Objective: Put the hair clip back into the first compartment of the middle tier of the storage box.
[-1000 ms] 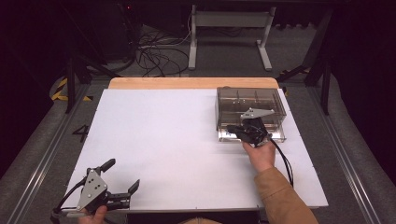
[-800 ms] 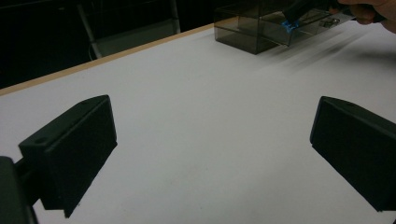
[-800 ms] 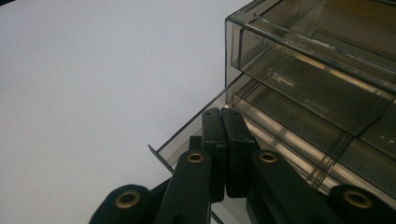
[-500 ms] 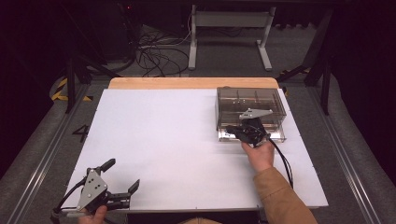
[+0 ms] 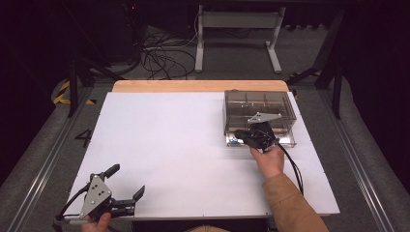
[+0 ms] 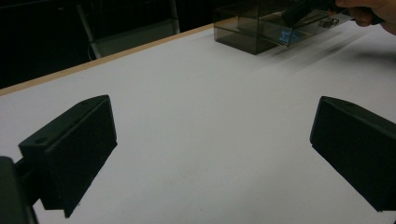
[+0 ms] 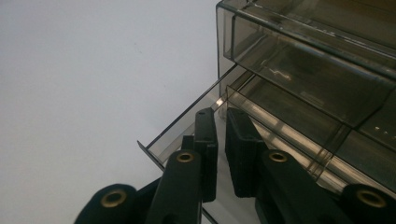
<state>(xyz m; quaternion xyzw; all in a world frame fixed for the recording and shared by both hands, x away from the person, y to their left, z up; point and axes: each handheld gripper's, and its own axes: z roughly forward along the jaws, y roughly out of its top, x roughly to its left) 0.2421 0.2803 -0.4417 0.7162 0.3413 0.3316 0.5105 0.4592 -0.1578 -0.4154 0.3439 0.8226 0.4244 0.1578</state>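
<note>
While parked at the pulled-out drawer (image 7: 182, 128), just cracked right claw (image 7: 219, 119) open, nothing pinched: pull apparently done; held left claw (image 6: 212, 126) wide.

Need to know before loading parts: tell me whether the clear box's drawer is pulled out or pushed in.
Pulled out partway. The drawer juts from the clear box toward the right gripper.
</note>
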